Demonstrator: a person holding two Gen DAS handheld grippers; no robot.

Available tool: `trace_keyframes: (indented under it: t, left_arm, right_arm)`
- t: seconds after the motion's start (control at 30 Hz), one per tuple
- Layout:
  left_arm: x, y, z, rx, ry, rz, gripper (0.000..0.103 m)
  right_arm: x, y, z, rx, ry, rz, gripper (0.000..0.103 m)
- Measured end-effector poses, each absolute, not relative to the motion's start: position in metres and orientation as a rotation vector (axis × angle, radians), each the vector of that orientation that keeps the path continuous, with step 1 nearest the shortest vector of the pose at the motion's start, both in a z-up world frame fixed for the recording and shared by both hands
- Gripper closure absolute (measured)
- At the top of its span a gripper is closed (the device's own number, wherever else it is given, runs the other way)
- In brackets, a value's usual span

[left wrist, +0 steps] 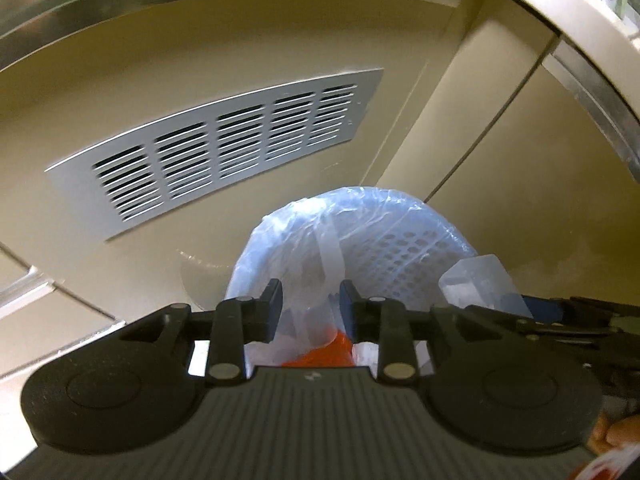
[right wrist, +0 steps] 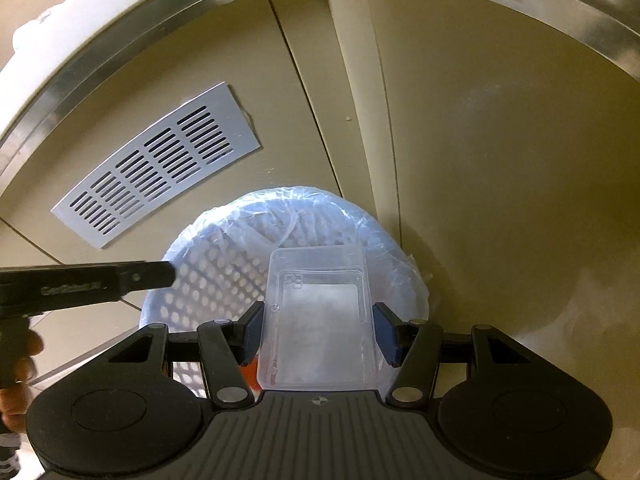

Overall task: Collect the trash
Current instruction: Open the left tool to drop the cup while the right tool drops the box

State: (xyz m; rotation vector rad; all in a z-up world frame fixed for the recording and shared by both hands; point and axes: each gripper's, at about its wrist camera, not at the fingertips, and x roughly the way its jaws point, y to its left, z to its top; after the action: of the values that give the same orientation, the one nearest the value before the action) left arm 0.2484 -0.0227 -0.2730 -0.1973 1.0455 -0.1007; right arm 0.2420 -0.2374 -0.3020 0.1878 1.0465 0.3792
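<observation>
A white perforated waste basket (left wrist: 404,256) lined with a clear plastic bag (left wrist: 304,224) stands on the floor against beige cabinets; it also shows in the right wrist view (right wrist: 208,280). My left gripper (left wrist: 310,304) is open just above the basket, with a fold of the bag between its fingers but not pinched. An orange item (left wrist: 332,350) lies in the basket below it. My right gripper (right wrist: 318,328) is shut on a clear plastic container (right wrist: 320,320) and holds it over the basket opening. The container also shows in the left wrist view (left wrist: 480,280).
A grey slotted vent grille (left wrist: 224,144) is set in the cabinet panel behind the basket, also in the right wrist view (right wrist: 156,172). A cabinet corner post (right wrist: 352,92) stands right behind the basket. A counter edge (right wrist: 100,36) overhangs above.
</observation>
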Motion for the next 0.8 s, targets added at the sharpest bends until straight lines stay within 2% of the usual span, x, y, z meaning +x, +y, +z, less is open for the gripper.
trace_keyframes:
  t: [0.43, 0.47, 0.53, 0.57, 0.8]
  left_arm:
    - [0.233, -0.013, -0.265, -0.187, 1.046, -0.093, 0.076]
    - [0.232, -0.013, -0.264, -0.188, 1.047, -0.093, 0.076]
    - [0.23, -0.012, -0.262, -0.186, 1.045, -0.097, 0.076]
    - [0.23, -0.012, -0.262, -0.182, 1.044, -0.1, 0.076]
    - [0.225, -0.014, -0.252, -0.166, 1.032, -0.122, 0.076]
  right_arm:
    - [0.251, -0.224, -0.302, 0.171, 1.009, 0.361, 0.046]
    - [0.252, -0.223, -0.301, 0.17, 1.003, 0.355, 0.045]
    - [0.254, -0.223, -0.298, 0.175, 0.995, 0.348, 0.031]
    - [0.253, -0.224, -0.296, 0.181, 0.986, 0.355, 0.02]
    - [0.242, -0.231, -0.284, 0.189, 0.994, 0.359, 0.019]
